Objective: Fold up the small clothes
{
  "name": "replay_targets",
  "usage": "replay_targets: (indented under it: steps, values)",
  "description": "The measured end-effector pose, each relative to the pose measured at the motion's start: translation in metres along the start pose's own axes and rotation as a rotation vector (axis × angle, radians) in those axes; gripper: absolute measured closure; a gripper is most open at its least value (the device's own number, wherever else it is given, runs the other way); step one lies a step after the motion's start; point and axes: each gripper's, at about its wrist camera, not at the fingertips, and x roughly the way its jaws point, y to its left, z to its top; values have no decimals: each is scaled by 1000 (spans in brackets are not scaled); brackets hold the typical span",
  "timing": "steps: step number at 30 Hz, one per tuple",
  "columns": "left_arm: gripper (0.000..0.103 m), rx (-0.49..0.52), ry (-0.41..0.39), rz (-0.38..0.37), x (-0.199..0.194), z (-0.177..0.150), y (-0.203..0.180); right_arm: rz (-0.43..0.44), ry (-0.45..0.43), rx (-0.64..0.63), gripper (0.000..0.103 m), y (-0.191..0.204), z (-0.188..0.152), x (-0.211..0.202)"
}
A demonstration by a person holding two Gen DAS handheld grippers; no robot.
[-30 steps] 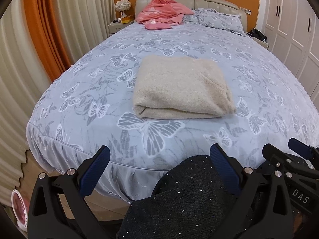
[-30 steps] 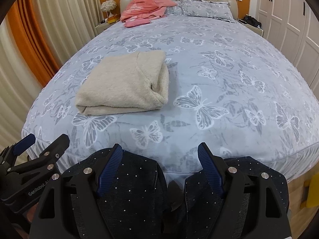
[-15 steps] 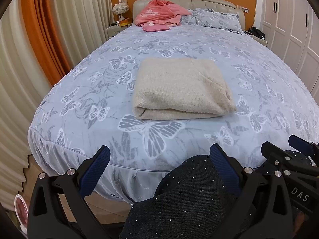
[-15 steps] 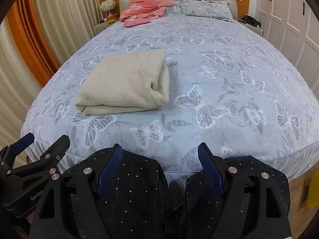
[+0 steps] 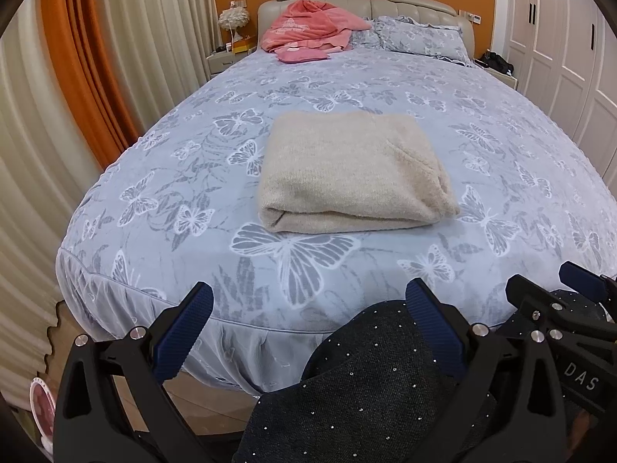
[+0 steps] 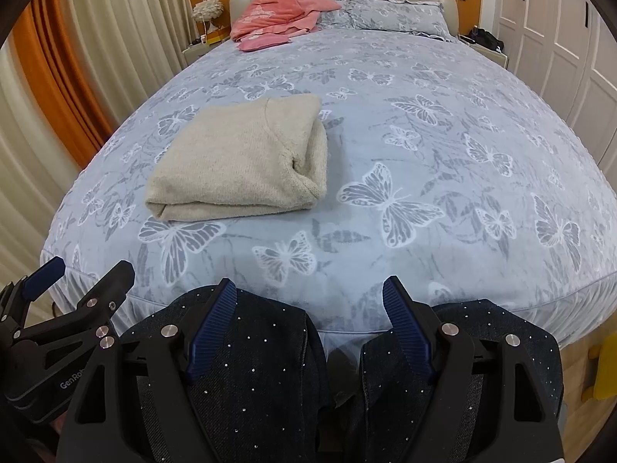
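left gripper [image 5: 306,310]: jaws apart, empty | right gripper [image 6: 308,301]: apparently likewise

A fuzzy, matt beige knit garment [image 5: 354,169] lies folded on smooth printed cotton-like bedding [image 5: 185,177]; lower frame, matt black plastic grippers carry ribbed blue pads [image 6: 210,326].

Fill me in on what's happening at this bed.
A person stands at the foot of the bed holding a tool in each hand. The left tool and right tool are both open and empty, short of the bedding. The beige garment lies folded on the butterfly bedspread; pink clothes sit heaped by the headboard.
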Motion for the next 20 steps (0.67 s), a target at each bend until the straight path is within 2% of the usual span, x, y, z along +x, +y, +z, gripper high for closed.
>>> replay_targets:
  steps: [20]
  values:
    - [5, -5, 18, 20, 3, 0, 4, -6, -3, 0, 23, 4, -3, 1]
